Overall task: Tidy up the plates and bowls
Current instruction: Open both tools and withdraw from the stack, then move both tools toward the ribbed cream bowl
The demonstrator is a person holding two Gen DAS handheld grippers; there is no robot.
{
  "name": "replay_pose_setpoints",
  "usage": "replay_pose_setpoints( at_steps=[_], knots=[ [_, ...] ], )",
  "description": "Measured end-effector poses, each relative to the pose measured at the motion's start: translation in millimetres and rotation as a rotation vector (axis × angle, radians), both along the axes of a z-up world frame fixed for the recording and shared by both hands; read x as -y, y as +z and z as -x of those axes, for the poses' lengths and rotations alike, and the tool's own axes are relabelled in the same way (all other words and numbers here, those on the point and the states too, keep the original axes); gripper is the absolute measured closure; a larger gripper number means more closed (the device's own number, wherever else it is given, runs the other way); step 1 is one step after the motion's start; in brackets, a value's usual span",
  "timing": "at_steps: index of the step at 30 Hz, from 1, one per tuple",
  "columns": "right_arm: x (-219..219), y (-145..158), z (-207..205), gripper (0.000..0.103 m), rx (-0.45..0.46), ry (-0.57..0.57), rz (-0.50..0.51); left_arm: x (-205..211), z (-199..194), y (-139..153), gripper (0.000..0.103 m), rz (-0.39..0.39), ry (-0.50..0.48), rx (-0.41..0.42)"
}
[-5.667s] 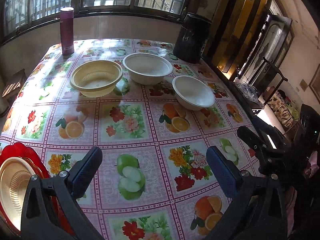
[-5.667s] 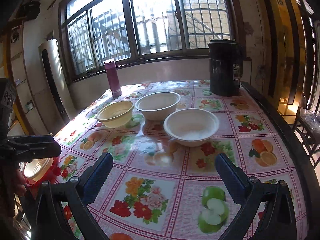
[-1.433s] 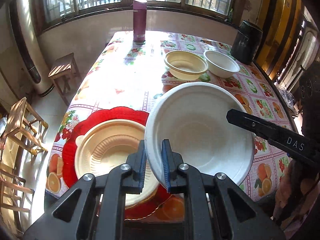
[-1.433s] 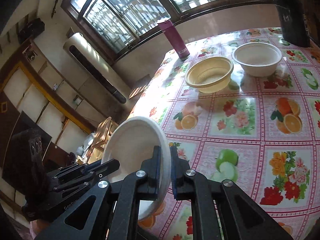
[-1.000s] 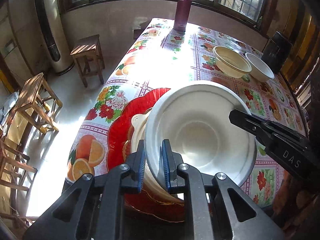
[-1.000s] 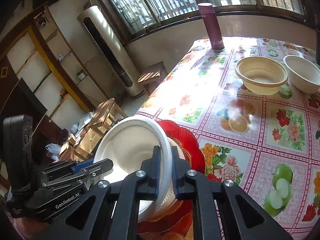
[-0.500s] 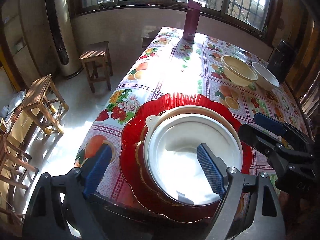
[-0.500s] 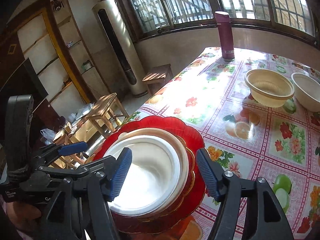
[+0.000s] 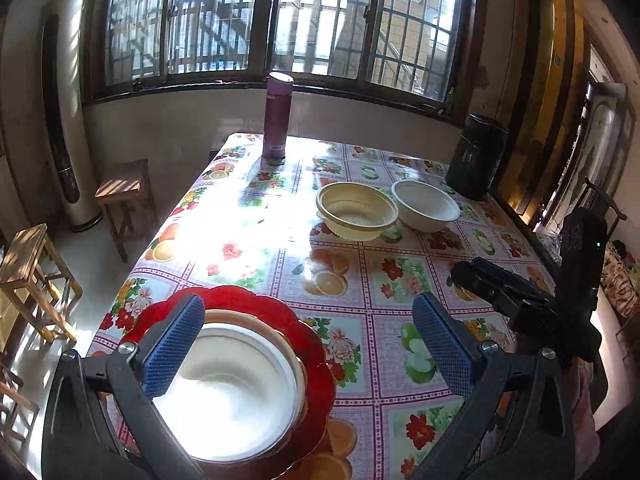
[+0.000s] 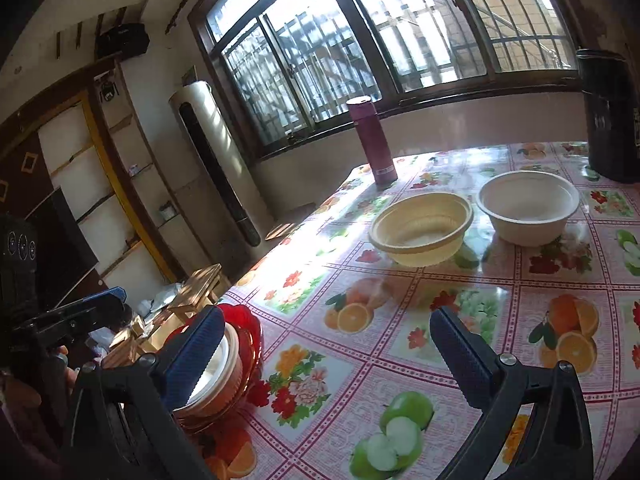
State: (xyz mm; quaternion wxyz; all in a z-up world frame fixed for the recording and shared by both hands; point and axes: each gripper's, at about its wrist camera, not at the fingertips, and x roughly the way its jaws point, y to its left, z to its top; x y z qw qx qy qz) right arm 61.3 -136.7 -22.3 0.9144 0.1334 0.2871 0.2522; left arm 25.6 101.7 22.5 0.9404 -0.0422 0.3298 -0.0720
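A white bowl point(image 9: 236, 396) sits nested in a beige plate on a red scalloped plate point(image 9: 312, 340) at the table's near left corner; the stack also shows in the right wrist view point(image 10: 224, 364). A yellow bowl point(image 9: 356, 210) and a second white bowl point(image 9: 426, 204) stand side by side farther back, also seen from the right wrist as the yellow bowl point(image 10: 422, 228) and the white bowl point(image 10: 528, 206). My left gripper point(image 9: 308, 344) is open and empty above the stack. My right gripper point(image 10: 326, 348) is open and empty over the tablecloth.
A maroon flask point(image 9: 277, 116) stands at the far table edge. A black kettle point(image 9: 476, 156) stands at the far right corner. Wooden stools point(image 9: 124, 196) stand on the floor left of the table. The right gripper's body point(image 9: 532, 304) shows at the right.
Both grippers let go of the white bowl, now resting on the stack. Since half a second ago both have lifted and tilted up toward the far bowls.
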Motion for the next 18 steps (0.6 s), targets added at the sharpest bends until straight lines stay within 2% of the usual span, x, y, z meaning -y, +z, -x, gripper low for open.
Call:
replay_pose_setpoints(
  at_steps=[4,8,12,18],
  knots=[
    [54,-4,-12,0.000,-0.007,-0.103,-0.027,47,-27,-11,0.000,-0.028,-0.065,-0.042],
    [93,-12,-20,0.000,-0.026,-0.175,-0.035,86,-50,-24,0.000,-0.067,-0.089,-0.066],
    [111,-15,-24,0.000,-0.037,-0.196,-0.014,116,-68,-36,0.000,-0.087,-0.095,-0.098],
    [123,-16,-27,0.000,-0.021,-0.201,0.042,143,-89,-49,0.000,-0.134,-0.071,-0.103]
  ],
)
